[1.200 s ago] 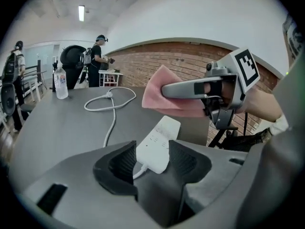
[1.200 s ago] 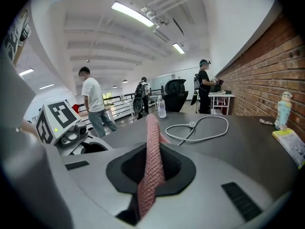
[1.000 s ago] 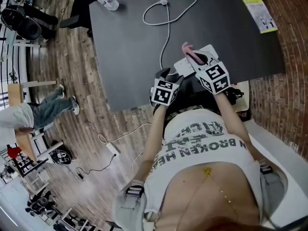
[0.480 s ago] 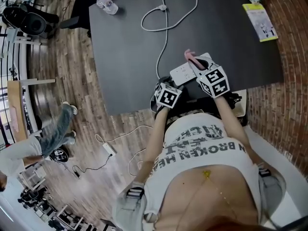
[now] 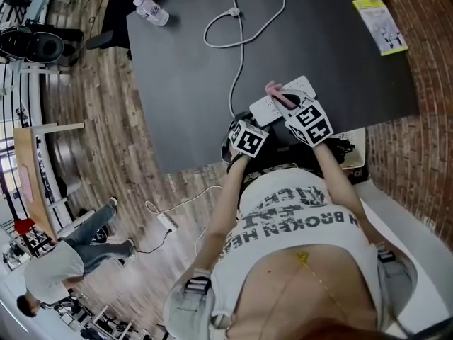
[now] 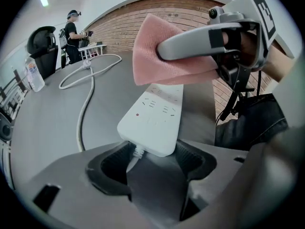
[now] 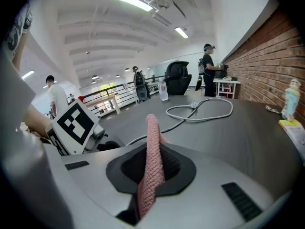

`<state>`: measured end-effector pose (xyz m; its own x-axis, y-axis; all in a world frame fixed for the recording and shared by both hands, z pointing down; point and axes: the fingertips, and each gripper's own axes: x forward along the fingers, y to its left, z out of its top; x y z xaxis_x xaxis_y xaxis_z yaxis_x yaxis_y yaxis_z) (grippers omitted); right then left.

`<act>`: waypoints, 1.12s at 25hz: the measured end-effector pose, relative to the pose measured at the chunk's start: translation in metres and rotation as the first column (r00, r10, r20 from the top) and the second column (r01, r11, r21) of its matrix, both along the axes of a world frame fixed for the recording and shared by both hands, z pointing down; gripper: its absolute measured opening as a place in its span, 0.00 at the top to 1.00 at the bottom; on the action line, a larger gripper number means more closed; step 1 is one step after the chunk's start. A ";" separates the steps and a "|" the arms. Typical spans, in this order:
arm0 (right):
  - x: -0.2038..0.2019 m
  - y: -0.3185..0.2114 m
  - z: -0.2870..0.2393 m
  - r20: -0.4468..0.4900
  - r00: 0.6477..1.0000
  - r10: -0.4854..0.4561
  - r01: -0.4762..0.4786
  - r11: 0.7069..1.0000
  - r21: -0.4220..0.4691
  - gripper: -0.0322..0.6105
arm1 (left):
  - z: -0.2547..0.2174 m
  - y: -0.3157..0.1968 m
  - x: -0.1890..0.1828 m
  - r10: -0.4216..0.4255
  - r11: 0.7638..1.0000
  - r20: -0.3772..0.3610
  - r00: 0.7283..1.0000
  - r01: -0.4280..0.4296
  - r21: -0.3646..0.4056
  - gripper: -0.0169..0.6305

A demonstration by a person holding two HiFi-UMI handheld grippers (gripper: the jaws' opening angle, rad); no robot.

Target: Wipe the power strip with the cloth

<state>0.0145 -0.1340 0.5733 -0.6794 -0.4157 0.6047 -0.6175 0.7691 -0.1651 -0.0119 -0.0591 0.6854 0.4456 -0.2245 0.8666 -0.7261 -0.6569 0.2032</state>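
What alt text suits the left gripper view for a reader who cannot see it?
A white plastic power strip lies on a dark grey table, its cable end between the just-opened jaws of the left gripper. The right gripper holds a pink cloth over the strip's far end.

The person's white shirt (image 5: 297, 222) carries dark capital print. The line that can be read says "N BROKEN HE", cut off by folds at both ends, and the line above it is too creased to read. At one o'clock on the table (image 5: 184, 83), a yellow leaflet (image 5: 382, 21) bears print too small to read. The left marker cube (image 5: 248, 139) and the right marker cube (image 5: 309, 121) show black-and-white square patterns, no letters.
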 end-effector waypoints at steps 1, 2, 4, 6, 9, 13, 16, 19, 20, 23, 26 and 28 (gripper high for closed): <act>-0.004 0.003 0.005 -0.010 1.000 -0.029 0.029 1.000 -0.011 0.92 | 0.000 0.000 0.000 0.002 1.000 0.001 1.000 -0.002 -0.001 0.53; -0.008 0.005 0.010 -0.023 0.998 -0.057 0.057 0.998 -0.018 0.92 | 0.001 0.000 0.001 0.004 1.000 0.002 1.000 -0.004 -0.002 0.53; -0.018 0.010 0.019 -0.052 0.992 -0.115 0.114 0.993 -0.028 0.92 | 0.001 0.000 0.001 0.009 1.000 0.005 1.000 -0.009 -0.005 0.53; -0.031 0.015 0.027 -0.071 0.981 -0.178 0.176 0.984 -0.040 0.92 | 0.001 0.000 0.002 0.013 1.000 0.007 1.000 -0.013 -0.007 0.53; -0.052 0.022 0.039 -0.085 0.960 -0.267 0.261 0.962 -0.074 0.92 | 0.001 0.000 0.000 0.021 1.000 0.005 1.000 -0.021 -0.008 0.53; -0.069 0.032 0.059 -0.113 0.932 -0.345 0.329 0.935 -0.135 0.92 | 0.004 -0.002 -0.003 0.020 1.000 0.015 1.000 -0.020 0.012 0.53; -0.071 0.035 0.069 -0.147 0.921 -0.361 0.339 0.928 -0.155 0.92 | 0.003 -0.002 -0.002 0.027 1.000 0.021 0.999 -0.028 0.012 0.53; -0.074 0.035 0.071 -0.153 0.920 -0.361 0.339 0.929 -0.151 0.92 | 0.003 -0.001 -0.003 0.035 0.999 0.027 0.999 -0.035 0.015 0.53; -0.075 0.035 0.072 -0.152 0.921 -0.360 0.339 0.929 -0.145 0.92 | 0.002 0.000 -0.002 0.037 0.999 0.022 0.999 -0.038 0.014 0.53; -0.076 0.035 0.074 -0.158 0.921 -0.357 0.341 0.932 -0.122 0.92 | 0.003 0.001 -0.003 0.038 0.999 0.022 0.999 -0.039 0.013 0.53; -0.077 0.038 0.073 -0.172 0.915 -0.364 0.353 0.931 -0.094 0.92 | 0.003 0.002 -0.004 0.041 0.999 0.022 0.999 -0.042 0.012 0.53; -0.077 0.039 0.072 -0.177 0.911 -0.373 0.364 0.928 -0.084 0.92 | 0.001 0.002 -0.004 0.043 0.999 0.022 0.999 -0.043 0.011 0.53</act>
<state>-0.0627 -0.0951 0.6458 -0.6518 -0.1248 0.7481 -0.3147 0.9419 -0.1171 -0.0159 -0.0568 0.6863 0.4359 -0.2160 0.8737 -0.7014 -0.6898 0.1794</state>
